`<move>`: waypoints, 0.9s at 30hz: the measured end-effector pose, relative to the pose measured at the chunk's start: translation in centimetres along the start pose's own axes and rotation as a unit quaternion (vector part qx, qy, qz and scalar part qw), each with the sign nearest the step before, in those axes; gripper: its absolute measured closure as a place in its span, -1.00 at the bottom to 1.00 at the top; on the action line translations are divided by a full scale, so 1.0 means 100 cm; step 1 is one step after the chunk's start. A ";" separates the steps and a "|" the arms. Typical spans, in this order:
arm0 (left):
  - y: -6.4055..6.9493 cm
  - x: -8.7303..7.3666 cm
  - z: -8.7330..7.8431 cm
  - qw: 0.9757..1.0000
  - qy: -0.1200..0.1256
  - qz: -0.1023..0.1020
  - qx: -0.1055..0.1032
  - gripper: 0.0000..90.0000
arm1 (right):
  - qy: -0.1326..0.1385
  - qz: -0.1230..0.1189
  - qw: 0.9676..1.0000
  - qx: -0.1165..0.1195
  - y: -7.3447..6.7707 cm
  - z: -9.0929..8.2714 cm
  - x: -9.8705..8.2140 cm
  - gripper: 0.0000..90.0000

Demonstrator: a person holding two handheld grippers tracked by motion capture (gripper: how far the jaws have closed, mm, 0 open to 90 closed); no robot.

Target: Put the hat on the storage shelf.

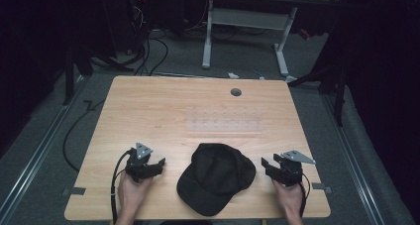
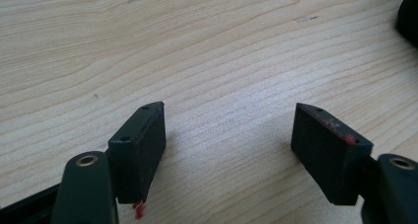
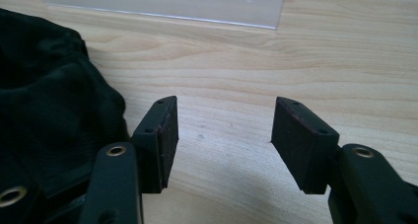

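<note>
No legible text, label, brand, number or sign is presented on any surface: none can be read on the black cap (image 1: 216,178), on the clear plastic strip (image 1: 225,120), or on the bench (image 1: 148,111).

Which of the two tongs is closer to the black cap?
The right tongs: they sit just beside the cap. The left tongs leave a wider strip of bare table.

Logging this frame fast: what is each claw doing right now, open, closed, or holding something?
Left claw: open, nothing between its jaws, bare table beneath.
Right claw: open, holding nothing, beside the black cap.
</note>
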State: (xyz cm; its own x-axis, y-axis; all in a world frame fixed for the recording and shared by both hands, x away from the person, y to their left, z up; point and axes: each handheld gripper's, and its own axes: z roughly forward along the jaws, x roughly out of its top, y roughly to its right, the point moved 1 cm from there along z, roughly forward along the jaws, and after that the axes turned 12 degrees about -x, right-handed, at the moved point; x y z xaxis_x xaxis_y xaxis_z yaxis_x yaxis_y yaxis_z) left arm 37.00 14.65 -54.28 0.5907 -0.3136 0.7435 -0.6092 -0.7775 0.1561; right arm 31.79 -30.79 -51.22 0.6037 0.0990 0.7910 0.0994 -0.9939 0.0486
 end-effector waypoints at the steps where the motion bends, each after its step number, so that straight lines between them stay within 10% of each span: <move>1: 0.000 0.000 0.000 1.000 -0.001 0.000 0.000 -0.35 | 0.002 -0.004 1.000 0.002 0.000 -0.002 0.001 -0.03; 27: 0.000 0.000 0.000 1.000 -0.002 0.001 -0.002 -0.37 | 0.050 -0.030 0.996 0.073 -0.037 -0.035 0.022 -0.04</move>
State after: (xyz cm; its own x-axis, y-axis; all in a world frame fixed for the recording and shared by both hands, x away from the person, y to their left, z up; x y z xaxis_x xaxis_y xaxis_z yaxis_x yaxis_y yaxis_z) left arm 37.02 14.65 -54.27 0.5915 -0.3180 0.7409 -0.6133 -0.7740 0.1574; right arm 29.94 -27.11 -47.54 0.5120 0.1456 0.8465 0.2519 -0.9677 0.0141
